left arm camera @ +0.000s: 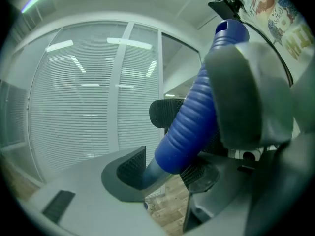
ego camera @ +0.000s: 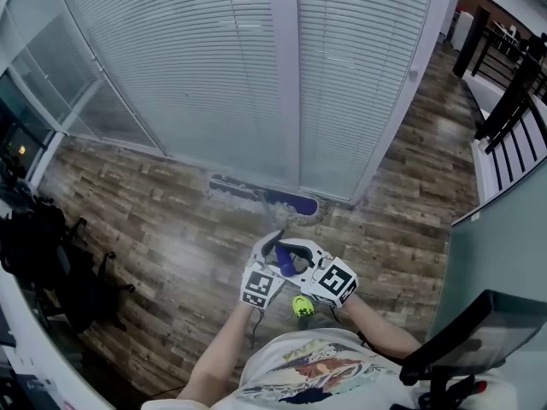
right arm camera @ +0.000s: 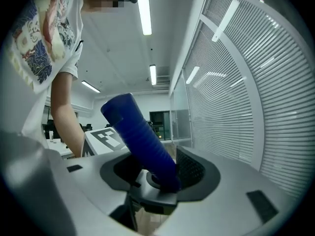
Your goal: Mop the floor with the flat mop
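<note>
1. Claws both grasp the mop by its blue ribbed grip [ego camera: 285, 263], held close in front of the person with the marker cubes side by side
2. Left claw [left arm camera: 165, 173] is clenched on the grip [left arm camera: 192, 117]: the jaws stand fairly wide, one pad on each side of the thick ribbed tube, and a grey shaft leaves the grip's lower end between them
3. Right claw [right arm camera: 157, 173] is clamped on the same grip [right arm camera: 142, 141], which rises tilted out of the gap between its pads
4. In the head view the left claw [ego camera: 272, 246] and right claw [ego camera: 297, 248] point inward and meet at the grip
5. Mop head [ego camera: 265, 196] lies flat on the wood floor [ego camera: 171, 237], long and narrow, dark blue at its right end and paler along its left, right at the foot of the glass wall [ego camera: 214, 75] under its white post
6. The wall and its blinds close off the way ahead
7. Black chairs [ego camera: 43, 254] crowd the left edge; a grey partition [ego camera: 496, 254] and a railing [ego camera: 513, 118] bound the right
8. Bare floor lies along the wall on both sides of the head, and between the head and the green shoe [ego camera: 302, 306]
</note>
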